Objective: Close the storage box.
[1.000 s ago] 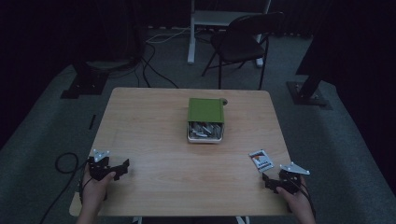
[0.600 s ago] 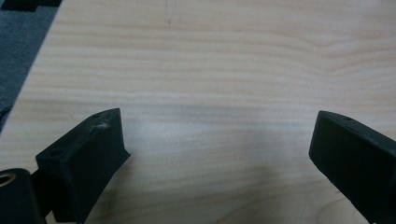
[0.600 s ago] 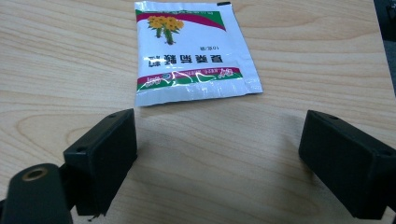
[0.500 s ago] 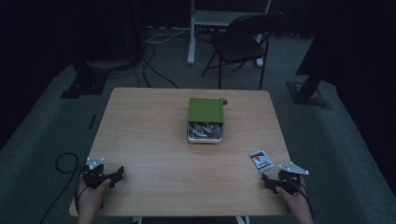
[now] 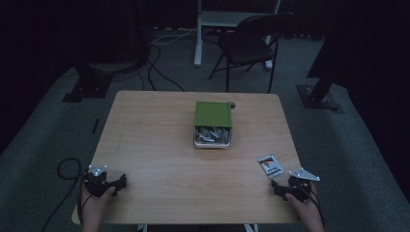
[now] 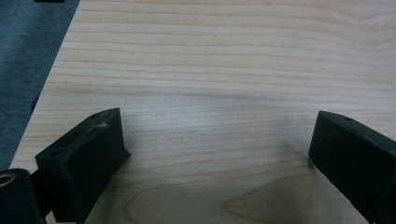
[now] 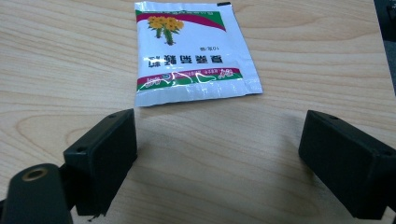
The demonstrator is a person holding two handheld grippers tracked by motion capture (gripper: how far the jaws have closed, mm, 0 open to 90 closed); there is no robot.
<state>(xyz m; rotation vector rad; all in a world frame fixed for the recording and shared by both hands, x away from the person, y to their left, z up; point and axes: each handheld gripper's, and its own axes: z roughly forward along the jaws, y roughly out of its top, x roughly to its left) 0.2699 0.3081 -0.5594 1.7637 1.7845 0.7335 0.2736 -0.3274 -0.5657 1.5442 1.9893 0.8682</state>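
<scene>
- The right gripper (image 7: 219, 144) has its jaws spread wide and released, with bare wood between them — they grasp nothing and hover low over the tabletop (image 7: 70, 60).
- Just ahead of those jaws in the right gripper view lies a flat white sachet (image 7: 191, 51), printed with yellow flowers, red and green bands and a line of characters; it rests apart from both jaws, its near edge just beyond the left-hand one.
- The left gripper (image 6: 215, 149) is likewise released, its jaws standing far apart over plain wood grain, touching nothing; the tabletop's edge and grey floor show at the left of that view.
- In the high view the right gripper (image 5: 288, 186) sits at the near right corner of the tabletop (image 5: 145, 145), with the sachet (image 5: 270, 166) just in front of it; the left gripper (image 5: 107, 181) is at the near left corner, well apart from the sachet.
- The high view also shows what the gripper views do not — a box with a green lid (image 5: 213, 123) near the tabletop's middle, open towards the person and holding silvery packets, and a dark chair (image 5: 251, 43) on the floor beyond the far edge.
</scene>
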